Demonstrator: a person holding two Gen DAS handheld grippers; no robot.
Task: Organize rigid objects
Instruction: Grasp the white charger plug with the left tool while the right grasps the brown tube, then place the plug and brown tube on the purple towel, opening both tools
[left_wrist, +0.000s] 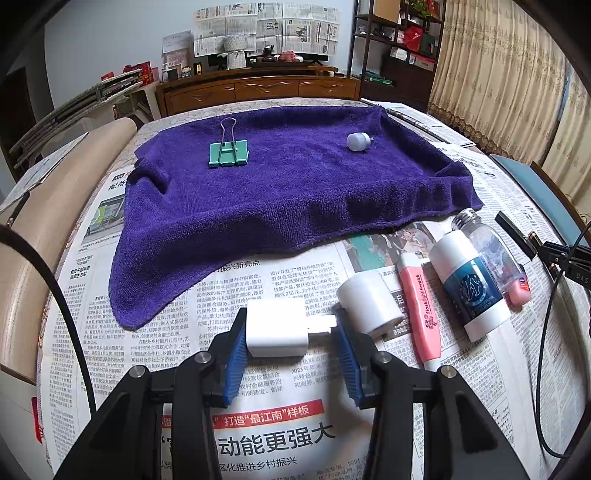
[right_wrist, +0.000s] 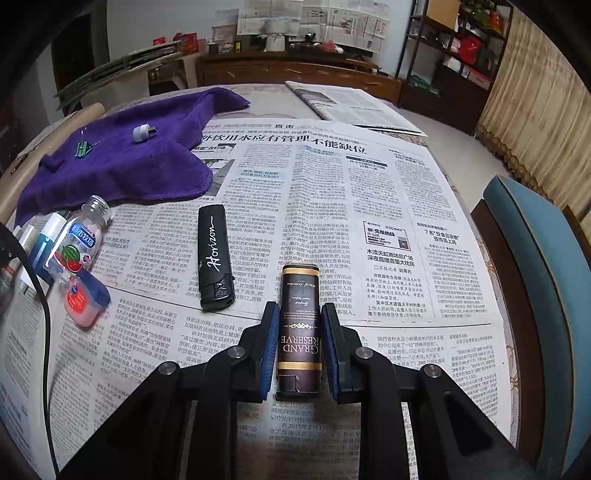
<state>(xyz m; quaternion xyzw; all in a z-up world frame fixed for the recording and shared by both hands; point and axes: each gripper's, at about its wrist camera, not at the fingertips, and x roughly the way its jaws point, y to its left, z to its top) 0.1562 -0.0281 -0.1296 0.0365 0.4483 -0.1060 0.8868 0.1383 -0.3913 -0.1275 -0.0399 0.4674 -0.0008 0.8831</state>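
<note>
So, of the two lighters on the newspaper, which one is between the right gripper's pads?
The brown "Grand Reserve" lighter; the black "Horizon" lighter lies free to its left.

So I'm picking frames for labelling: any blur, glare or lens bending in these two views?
Left wrist view: sharp; strong fisheye bend with dark corners; newspaper print readable; soft light, little glare. Right wrist view: same bend; brown lighter crisp; small pink jar and things at the left edge smeared; dim room behind.
</note>
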